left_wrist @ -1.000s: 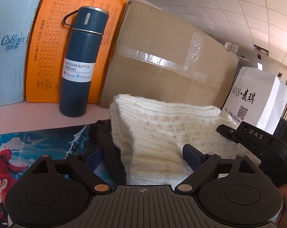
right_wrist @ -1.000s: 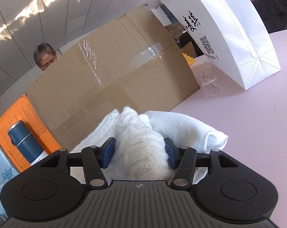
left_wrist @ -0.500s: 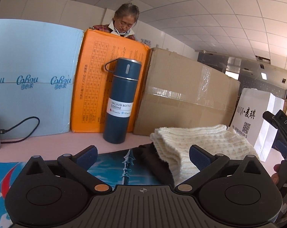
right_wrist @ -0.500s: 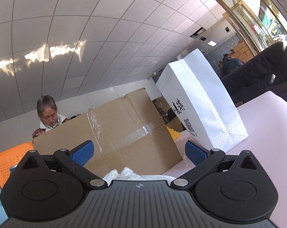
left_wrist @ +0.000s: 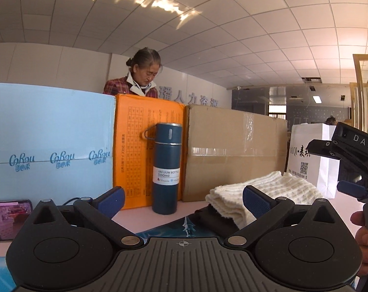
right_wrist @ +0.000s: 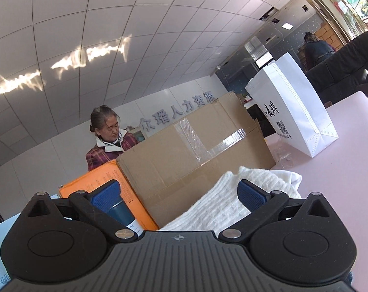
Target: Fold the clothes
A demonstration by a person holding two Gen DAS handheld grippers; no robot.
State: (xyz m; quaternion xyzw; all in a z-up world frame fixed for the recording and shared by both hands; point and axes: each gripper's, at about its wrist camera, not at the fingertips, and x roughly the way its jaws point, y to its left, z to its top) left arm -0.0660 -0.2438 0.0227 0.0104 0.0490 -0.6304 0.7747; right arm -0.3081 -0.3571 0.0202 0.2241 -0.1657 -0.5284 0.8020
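A folded cream knit sweater (left_wrist: 271,192) lies on the table, on top of a dark garment (left_wrist: 215,221). It also shows in the right wrist view (right_wrist: 230,202). My left gripper (left_wrist: 181,200) is open and empty, raised a little back from the sweater. My right gripper (right_wrist: 177,194) is open and empty, held above the sweater's near side. The right gripper also shows at the right edge of the left wrist view (left_wrist: 349,168), held in a hand.
A blue vacuum bottle (left_wrist: 166,168) stands by an orange box (left_wrist: 135,150), a light blue box (left_wrist: 50,141) and a taped cardboard box (left_wrist: 235,150). A white paper bag (right_wrist: 291,112) stands on the pink table (right_wrist: 342,170). A phone (left_wrist: 8,216) lies left. A woman stands behind the boxes.
My right gripper let go of the sweater and opened. Both grippers lifted up and back from the sweater, which stays folded on the table.
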